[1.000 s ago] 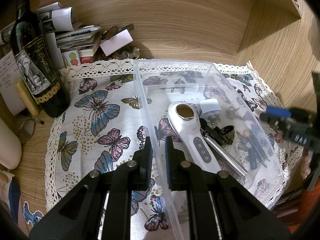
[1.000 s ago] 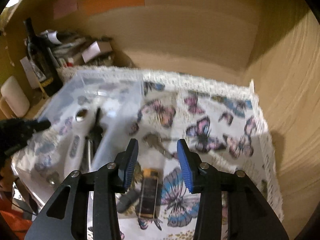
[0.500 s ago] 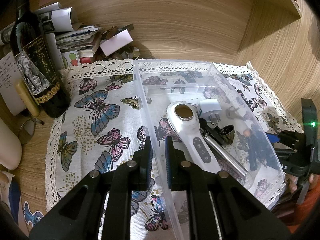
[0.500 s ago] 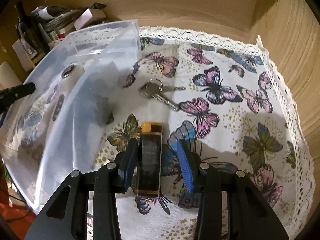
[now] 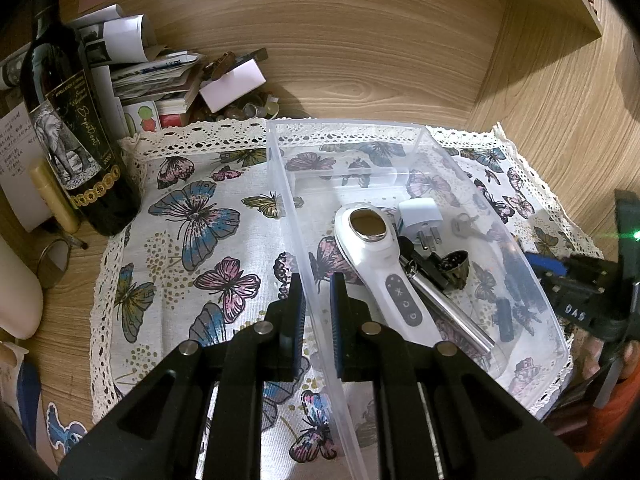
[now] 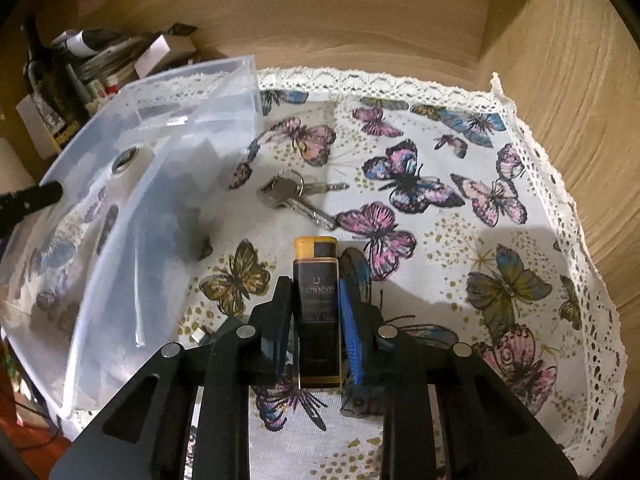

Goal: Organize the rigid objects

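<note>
At frame left I keep my left claw pinched on the near wall of the clear plastic bin, so it will not slide on the butterfly cloth. At lower centre of the right view my right claw is clamped on the black-and-amber lighter, lying flat on the cloth just right of the bin; the keys wait beyond it.

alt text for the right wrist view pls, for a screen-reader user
The right hand-held gripper is shut on a black lighter with an orange top, over a butterfly-print tablecloth. A bunch of keys lies on the cloth just beyond, and a clear plastic bin sits to the left.
</note>
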A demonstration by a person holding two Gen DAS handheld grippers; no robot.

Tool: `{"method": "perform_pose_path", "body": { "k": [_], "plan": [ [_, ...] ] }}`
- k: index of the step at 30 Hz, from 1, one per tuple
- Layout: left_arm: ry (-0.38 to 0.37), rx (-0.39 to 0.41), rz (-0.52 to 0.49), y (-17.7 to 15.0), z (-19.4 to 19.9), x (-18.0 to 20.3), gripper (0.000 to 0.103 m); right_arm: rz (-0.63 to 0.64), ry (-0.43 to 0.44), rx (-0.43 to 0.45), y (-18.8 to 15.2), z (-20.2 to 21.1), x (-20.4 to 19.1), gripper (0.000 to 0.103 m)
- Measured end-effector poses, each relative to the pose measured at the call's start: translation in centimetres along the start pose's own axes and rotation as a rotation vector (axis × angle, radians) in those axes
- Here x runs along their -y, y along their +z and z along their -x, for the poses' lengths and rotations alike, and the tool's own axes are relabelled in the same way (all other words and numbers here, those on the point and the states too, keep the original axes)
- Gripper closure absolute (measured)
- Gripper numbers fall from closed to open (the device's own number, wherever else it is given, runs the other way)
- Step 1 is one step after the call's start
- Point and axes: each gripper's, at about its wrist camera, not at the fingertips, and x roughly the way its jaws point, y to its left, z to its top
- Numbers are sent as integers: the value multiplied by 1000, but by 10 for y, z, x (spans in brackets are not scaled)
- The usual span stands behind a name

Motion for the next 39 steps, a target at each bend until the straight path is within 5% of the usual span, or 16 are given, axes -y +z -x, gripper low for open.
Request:
{"method": "perform_pose_path", "body": {
  "k": [25, 39],
  "plan": [
    [-1, 1, 1, 0, 0, 1, 93, 93, 40, 293, 52, 73, -34, 89],
    [0, 1, -1, 0, 0, 3, 93, 139, 47, 22, 27, -5, -22, 76]
  ]
}}
